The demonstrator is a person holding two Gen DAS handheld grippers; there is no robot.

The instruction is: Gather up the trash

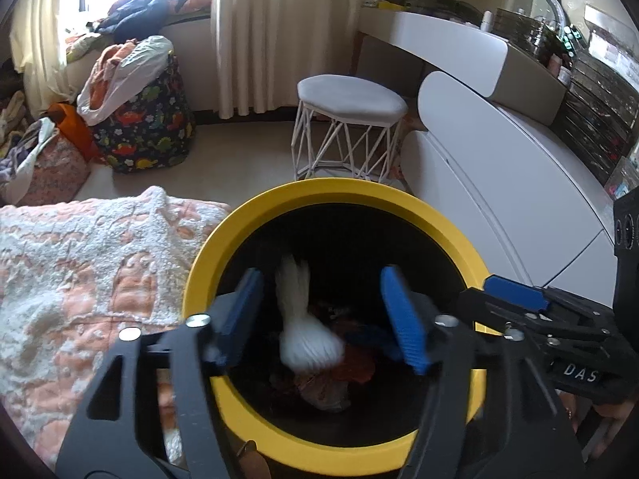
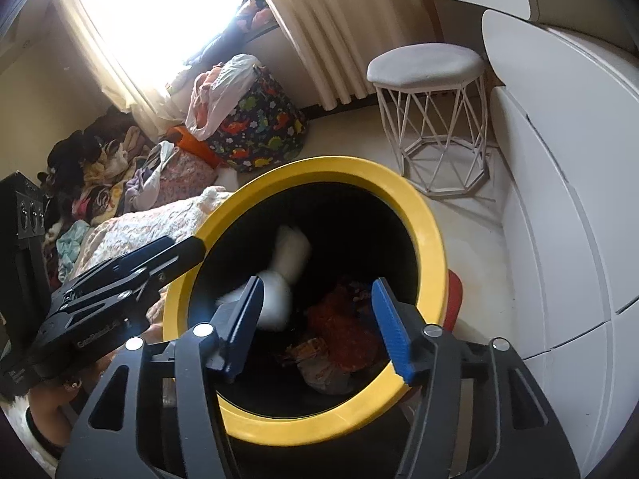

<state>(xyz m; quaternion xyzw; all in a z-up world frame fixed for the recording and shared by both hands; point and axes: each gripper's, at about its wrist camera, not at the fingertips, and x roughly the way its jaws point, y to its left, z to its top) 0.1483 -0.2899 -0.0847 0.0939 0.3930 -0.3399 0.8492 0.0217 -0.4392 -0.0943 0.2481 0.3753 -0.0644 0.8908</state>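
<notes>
We had both grippers over the yellow-rimmed bin [image 1: 403, 203], which stood on the floor betw. the bed's pink-and-white quilt [image 1: 80, 263] and the white cabinet [image 1: 519, 183]. The left gripper [image 1: 325, 315] had its jaws spread wide, nothing betw. the blue pads [image 1: 403, 319]. The right gripper [image 2: 315, 323] likewise stood with jaws wide apart, gripping nothing; its left pad sat just in front of the white piece in that view, but we couldn't tell if they touched.

The white crumpled trash [image 1: 303, 339] was inside the bin's black interior (motion-blurred in both views, so its exact shape wasn't clear), free of either gripper, above the other rubbish. In the right wrist view the same white piece [image 2: 285, 275] showed near the bin's left inner wall. At the bottom lay an orange-red wrapper [image 2: 343, 327] and a greyish crumpled packet [image 2: 323, 371].

Behind the bin stood a white wire-legged stool [image 1: 351, 127], and near the curtain [image 1: 279, 32] a dinosaur-print laundry bag [image 1: 147, 127] stuffed w/ clothes. In the left wrist view the right gripper's body crossed the bin's right rim.
</notes>
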